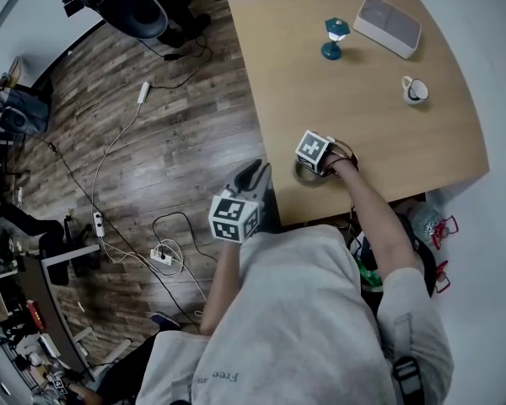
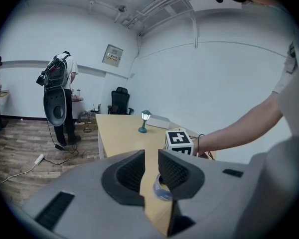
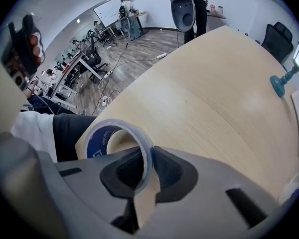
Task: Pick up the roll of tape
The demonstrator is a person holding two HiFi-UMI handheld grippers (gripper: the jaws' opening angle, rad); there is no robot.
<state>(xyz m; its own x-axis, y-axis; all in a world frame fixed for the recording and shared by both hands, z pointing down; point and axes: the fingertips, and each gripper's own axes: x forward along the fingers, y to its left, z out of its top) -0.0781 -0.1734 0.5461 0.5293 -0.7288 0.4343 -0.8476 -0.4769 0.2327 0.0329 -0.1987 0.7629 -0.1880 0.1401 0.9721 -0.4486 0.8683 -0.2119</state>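
Holding your right gripper (image 1: pixel 316 163) steeply down at the centre of the head view, you have it on the tape (image 1: pixel 304 175), which sits on the counter (image 1: pixel 363 99) close to its lower edge. In the right gripper view your fingers (image 3: pixel 122 173) pinch the tape's wall, one inside the ring and one outside, and the rest of the ring stands out to their upper left. Whether the tape has left the counter cannot be told. Your left gripper (image 1: pixel 255 174) hangs lower left of the right one, just off the counter's edge and over the floor (image 1: pixel 152 142). Its fingers (image 2: pixel 127 176) stand a narrow gap apart with nothing between them. A lamp (image 1: pixel 335 39), a cup (image 1: pixel 414 89) and a white box (image 1: pixel 388 24) stand at the counter's upper part, well apart from the tape.
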